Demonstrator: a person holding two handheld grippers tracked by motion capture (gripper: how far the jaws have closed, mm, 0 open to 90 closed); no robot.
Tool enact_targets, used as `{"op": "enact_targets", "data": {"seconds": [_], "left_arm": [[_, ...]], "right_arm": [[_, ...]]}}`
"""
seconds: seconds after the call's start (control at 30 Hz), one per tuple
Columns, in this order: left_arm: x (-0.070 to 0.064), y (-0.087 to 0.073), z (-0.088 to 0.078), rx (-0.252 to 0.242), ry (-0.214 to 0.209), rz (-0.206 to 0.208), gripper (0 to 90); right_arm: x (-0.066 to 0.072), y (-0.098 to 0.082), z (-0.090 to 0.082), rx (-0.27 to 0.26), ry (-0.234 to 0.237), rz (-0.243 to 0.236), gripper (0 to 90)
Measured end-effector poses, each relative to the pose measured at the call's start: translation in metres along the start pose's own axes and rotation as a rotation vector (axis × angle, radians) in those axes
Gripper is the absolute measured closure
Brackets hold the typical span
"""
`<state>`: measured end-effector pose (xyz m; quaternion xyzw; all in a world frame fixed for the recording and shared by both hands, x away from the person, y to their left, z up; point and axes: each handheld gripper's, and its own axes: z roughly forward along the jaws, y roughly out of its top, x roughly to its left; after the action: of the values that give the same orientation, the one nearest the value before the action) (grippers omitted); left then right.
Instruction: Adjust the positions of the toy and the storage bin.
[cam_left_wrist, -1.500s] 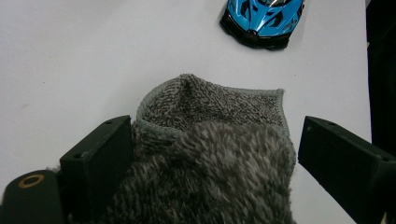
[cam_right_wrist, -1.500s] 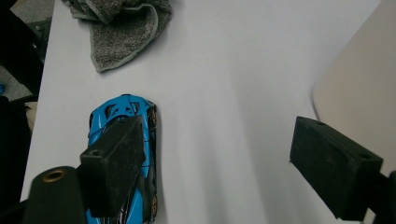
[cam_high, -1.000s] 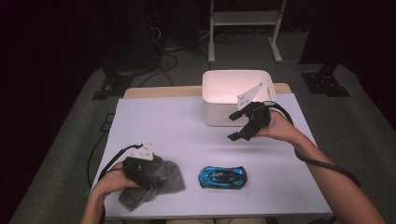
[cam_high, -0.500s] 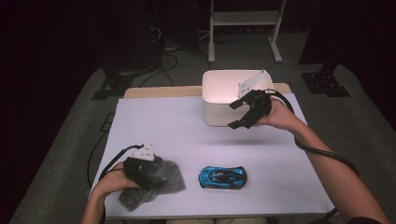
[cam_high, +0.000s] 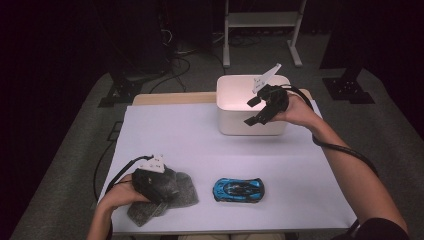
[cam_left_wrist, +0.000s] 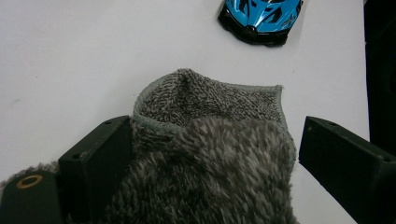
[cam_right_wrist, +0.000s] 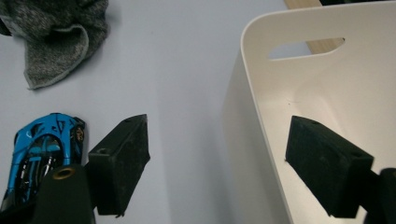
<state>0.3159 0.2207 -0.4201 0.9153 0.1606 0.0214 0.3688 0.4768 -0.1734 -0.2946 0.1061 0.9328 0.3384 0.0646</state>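
A grey fuzzy cloth (cam_high: 184, 196) lies crumpled at the table's front left. My left gripper (cam_high: 157, 187) is down on it, open, with the cloth (cam_left_wrist: 210, 107) bunched between the wide-apart jaws and brushing the left one. A blue toy car (cam_high: 239, 189) sits just right of the cloth, and its nose (cam_left_wrist: 261, 16) is beyond the cloth's far edge. My right gripper (cam_high: 253, 111) hangs open over the front right rim of the white bin (cam_high: 235, 125). Its jaws straddle the bin's wall (cam_right_wrist: 252, 93) and hold nothing. Car (cam_right_wrist: 42, 149) and cloth (cam_right_wrist: 56, 32) lie far below it.
The white tabletop (cam_high: 200, 140) has a wooden strip (cam_high: 170, 98) along its back edge beside the bin. Black cables (cam_high: 175, 65) and a metal stand (cam_high: 260, 20) sit on the dark floor behind. A cable (cam_high: 345, 150) trails from the right gripper along the forearm.
My right gripper has risen and moved back, from in front of the bin to over its rim. The left gripper, cloth and car have stayed put.
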Motion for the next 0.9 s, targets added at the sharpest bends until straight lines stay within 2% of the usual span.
{"op": "enact_targets", "data": {"seconds": [0.17, 0.3, 0.67, 0.9], "left_arm": [[0.000, 0.000, 0.001, 0.001, -0.003, -0.003, 9.1], [0.000, 0.000, 0.001, 0.001, -0.004, -0.006, 9.1], [0.000, -0.001, 0.003, 0.005, -0.010, -0.006, 9.1], [0.001, -0.002, 0.003, 0.005, -0.011, -0.009, 9.1]], "right_arm": [[-0.009, -0.003, 0.006, 0.015, -0.008, 0.014, 21.8], [-0.017, -0.008, 0.010, 0.026, -0.008, 0.024, 27.1], [-0.027, -0.014, 0.025, 0.064, -0.007, 0.047, 52.9], [-0.028, -0.011, 0.033, 0.114, 0.000, 0.020, 71.1]]}}
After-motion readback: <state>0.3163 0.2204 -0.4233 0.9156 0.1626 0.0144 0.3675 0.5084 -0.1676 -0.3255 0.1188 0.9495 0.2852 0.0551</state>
